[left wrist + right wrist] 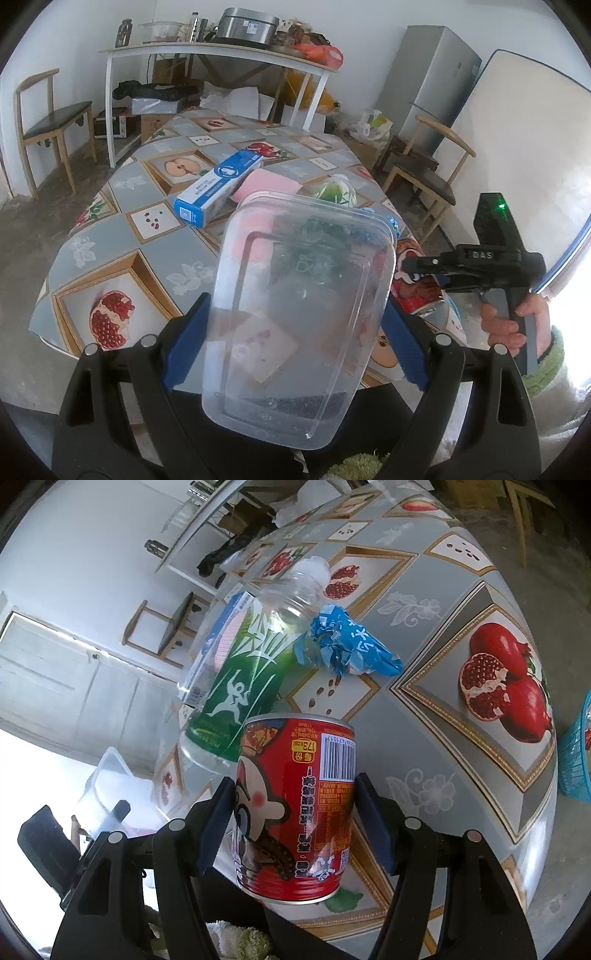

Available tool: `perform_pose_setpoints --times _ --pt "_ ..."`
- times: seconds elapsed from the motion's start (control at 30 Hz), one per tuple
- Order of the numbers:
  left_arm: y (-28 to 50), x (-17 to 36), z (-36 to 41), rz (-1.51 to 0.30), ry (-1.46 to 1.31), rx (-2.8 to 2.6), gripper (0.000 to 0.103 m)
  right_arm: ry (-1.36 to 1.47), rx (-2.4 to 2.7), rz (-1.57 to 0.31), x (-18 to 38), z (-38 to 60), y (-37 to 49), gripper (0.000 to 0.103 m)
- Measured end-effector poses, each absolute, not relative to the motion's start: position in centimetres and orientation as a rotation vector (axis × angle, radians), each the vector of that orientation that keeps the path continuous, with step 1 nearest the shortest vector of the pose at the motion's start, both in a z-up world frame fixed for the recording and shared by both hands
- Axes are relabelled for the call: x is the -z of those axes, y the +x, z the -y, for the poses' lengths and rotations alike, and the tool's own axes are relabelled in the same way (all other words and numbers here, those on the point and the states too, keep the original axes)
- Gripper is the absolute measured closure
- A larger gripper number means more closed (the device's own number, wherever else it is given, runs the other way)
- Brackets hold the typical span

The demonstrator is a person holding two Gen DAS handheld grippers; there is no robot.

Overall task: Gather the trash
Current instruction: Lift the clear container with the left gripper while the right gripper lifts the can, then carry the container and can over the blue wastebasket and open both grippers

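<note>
Left hand-held gripper (295, 325): blue pads closed against both sides of a clear plastic container (299, 314), held up over the near edge of the table (122, 236). Container looks empty; walls cloudy, so the tablecloth shows through only faintly.

Right hand-held gripper (295, 823): pads pressed onto a red drink can (295, 805), gripped at mid-body. Whether the can rests on the table or is lifted clear, cannot tell. Its contents cannot be seen.

Taking the can as landmark: just beyond it lies a clear bottle with a green label (243, 672), on its side, apparently empty. Beside the bottle's neck, a crumpled blue wrapper (351, 650) on the cloth. Far right of the can, cut by the frame edge, part of a blue mesh basket (576, 753); contents not readable.

Left wrist view only: a blue-and-white carton (218, 188) and a pink flat item (266, 184) beyond the container; the right device with a hand (517, 317) on its grip; chairs, fridge, cluttered shelf behind. The can there is mostly hidden behind the container.

Right wrist view only: the basket, and the can's label in full. The container appears at lower left, washed out by glare.
</note>
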State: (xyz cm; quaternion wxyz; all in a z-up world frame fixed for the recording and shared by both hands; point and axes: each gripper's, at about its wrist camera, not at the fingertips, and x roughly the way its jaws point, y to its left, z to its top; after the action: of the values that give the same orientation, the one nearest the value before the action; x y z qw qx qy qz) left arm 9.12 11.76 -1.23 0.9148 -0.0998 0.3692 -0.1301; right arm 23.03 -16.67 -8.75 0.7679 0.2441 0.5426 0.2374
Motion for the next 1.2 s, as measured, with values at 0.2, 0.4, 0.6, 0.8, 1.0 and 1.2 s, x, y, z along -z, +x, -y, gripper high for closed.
perform_pose_setpoints --times 0.2,0.4,0.6,0.8,1.0,1.2 --pt "9.2 0.4 -11.3 -0.74 -0.183 0.251 0.018 0.542 -0.525 -1.152 7.7 17.3 22.3 0.039" --pt "9.1 -0.2 -10.9 -0.716 -0.156 0.235 0.018 0.554 -0.539 -1.127 6.9 17.9 21.8 0.039" --pt "8.8 -0.7 -10.5 -0.691 -0.126 0.22 0.018 0.576 -0.556 -1.115 6.3 18.0 21.4 0.039" --pt "8.4 -1.3 -10.3 -0.671 -0.108 0.206 0.018 0.583 -0.576 -1.102 5.5 18.1 20.8 0.039" --pt "8.1 -1.8 -10.0 -0.654 -0.09 0.196 0.018 0.584 -0.593 -1.083 4.7 18.2 20.4 0.039" --pt "7.6 -2.2 -9.3 -0.64 -0.075 0.192 0.018 0.59 -0.607 -1.06 3.9 18.8 19.8 0.039"
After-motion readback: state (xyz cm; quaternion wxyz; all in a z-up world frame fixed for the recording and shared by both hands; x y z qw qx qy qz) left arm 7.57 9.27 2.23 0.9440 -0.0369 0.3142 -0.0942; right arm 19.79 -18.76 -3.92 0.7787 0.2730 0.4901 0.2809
